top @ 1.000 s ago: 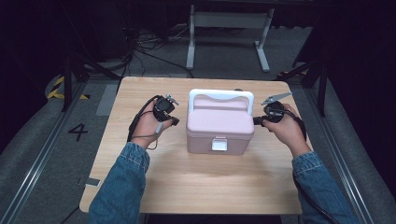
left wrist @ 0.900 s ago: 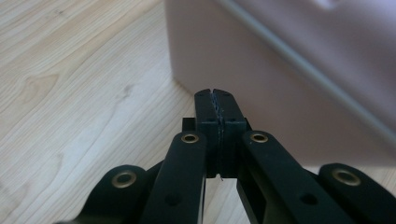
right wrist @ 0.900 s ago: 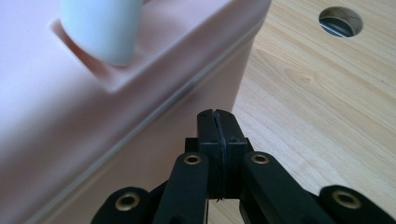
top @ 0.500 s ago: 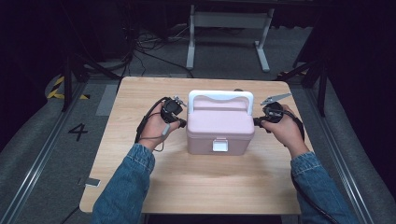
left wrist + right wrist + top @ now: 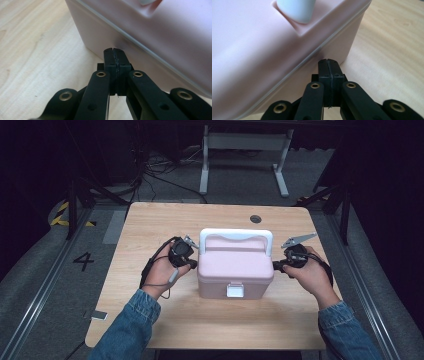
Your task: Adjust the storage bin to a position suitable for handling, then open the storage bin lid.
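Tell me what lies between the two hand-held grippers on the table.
The pink box with its white handle lies between the left hand-held gripper and the right hand-held gripper, as the high view shows.

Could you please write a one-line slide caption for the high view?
Two hand-held claws, left claw and right claw, flank a pink box on a wooden table.

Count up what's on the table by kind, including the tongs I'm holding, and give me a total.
Pink box with white handle: 1
Tongs: 2, left and right, both shut, one at each side of the box
Total: 3
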Demonstrator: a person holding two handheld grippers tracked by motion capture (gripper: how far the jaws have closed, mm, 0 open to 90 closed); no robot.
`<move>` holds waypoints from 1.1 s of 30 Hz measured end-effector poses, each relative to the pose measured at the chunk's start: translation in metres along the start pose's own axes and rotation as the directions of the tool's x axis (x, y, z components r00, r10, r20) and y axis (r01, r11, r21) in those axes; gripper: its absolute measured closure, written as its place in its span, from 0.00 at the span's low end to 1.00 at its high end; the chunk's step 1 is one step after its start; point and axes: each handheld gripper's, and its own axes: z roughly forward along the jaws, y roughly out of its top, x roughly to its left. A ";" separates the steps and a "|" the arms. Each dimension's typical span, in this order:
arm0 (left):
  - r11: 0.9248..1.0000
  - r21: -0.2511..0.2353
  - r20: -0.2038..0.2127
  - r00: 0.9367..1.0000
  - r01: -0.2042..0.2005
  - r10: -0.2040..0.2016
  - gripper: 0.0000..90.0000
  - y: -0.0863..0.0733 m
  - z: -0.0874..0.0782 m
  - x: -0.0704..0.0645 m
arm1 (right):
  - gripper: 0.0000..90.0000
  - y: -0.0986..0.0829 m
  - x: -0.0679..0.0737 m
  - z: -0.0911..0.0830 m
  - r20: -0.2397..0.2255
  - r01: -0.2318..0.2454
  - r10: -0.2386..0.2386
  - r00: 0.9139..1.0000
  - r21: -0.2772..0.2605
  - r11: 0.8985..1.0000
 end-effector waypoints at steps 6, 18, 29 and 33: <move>0.999 0.008 0.022 0.999 -0.031 0.030 1.00 -0.009 -0.005 -0.020 | 1.00 -0.018 0.015 -0.012 -0.001 -0.002 0.002 1.000 -0.007 1.000; 1.000 -0.002 -0.012 1.000 0.025 -0.025 0.88 -0.010 -0.014 -0.020 | 0.97 -0.032 0.022 -0.027 0.004 -0.061 0.062 0.998 -0.085 0.994; 0.998 -0.044 -0.061 0.997 0.042 -0.045 0.70 -0.004 -0.055 -0.012 | 0.84 -0.050 0.011 -0.053 0.100 -0.102 0.110 0.989 -0.081 0.992; 0.999 -0.048 -0.051 0.998 0.021 -0.023 0.68 0.000 -0.068 -0.011 | 0.83 -0.055 0.009 -0.061 0.114 -0.117 0.127 0.985 -0.091 0.989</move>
